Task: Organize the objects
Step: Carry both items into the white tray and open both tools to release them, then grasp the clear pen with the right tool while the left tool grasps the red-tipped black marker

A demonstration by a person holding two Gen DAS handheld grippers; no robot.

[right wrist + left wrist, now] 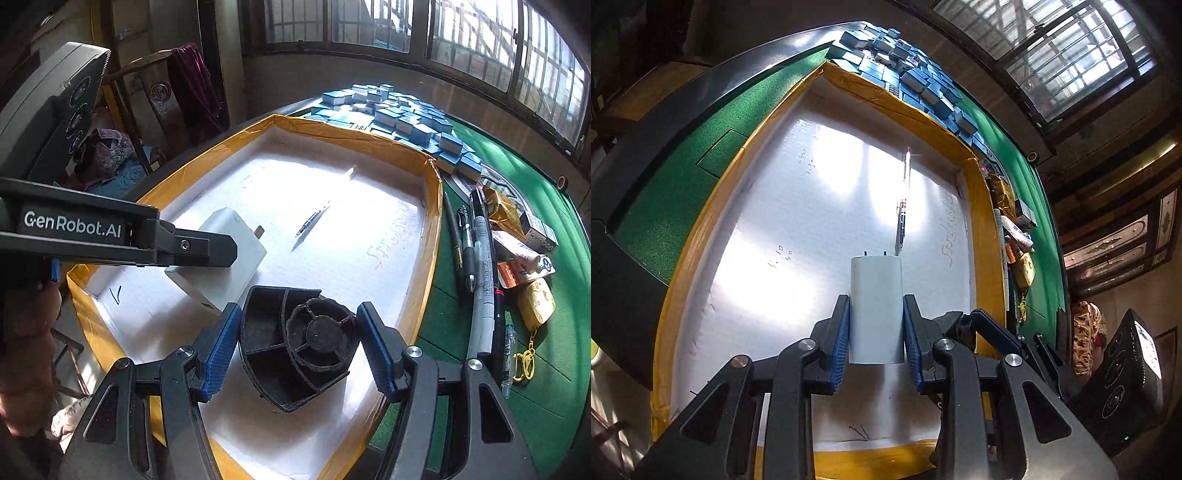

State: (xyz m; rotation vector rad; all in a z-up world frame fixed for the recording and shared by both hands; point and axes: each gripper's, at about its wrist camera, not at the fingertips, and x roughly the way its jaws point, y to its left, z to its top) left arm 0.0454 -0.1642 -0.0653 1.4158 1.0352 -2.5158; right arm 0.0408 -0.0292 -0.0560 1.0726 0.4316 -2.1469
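Note:
My left gripper (876, 301) is shut on a white charger block (876, 280), its blue pads pressing both sides, prongs pointing away. It hangs over a white foam-lined tray (886, 96) with yellow taped walls. In the right wrist view the same charger (236, 236) shows at the left, low over the tray (369, 136). My right gripper (298, 310) is shut wide on a black fan housing (303, 339), both pads against its sides, above the tray's near end. A slim pen (902, 218) lies alone on the tray floor (310, 223).
A heap of blue mahjong tiles (399, 118) borders the tray's far wall. Pens and markers (480, 258), small boxes and a yellow keychain (535, 302) lie on the green felt (554, 369) right of the tray. A chair with a draped cloth (192, 81) stands behind.

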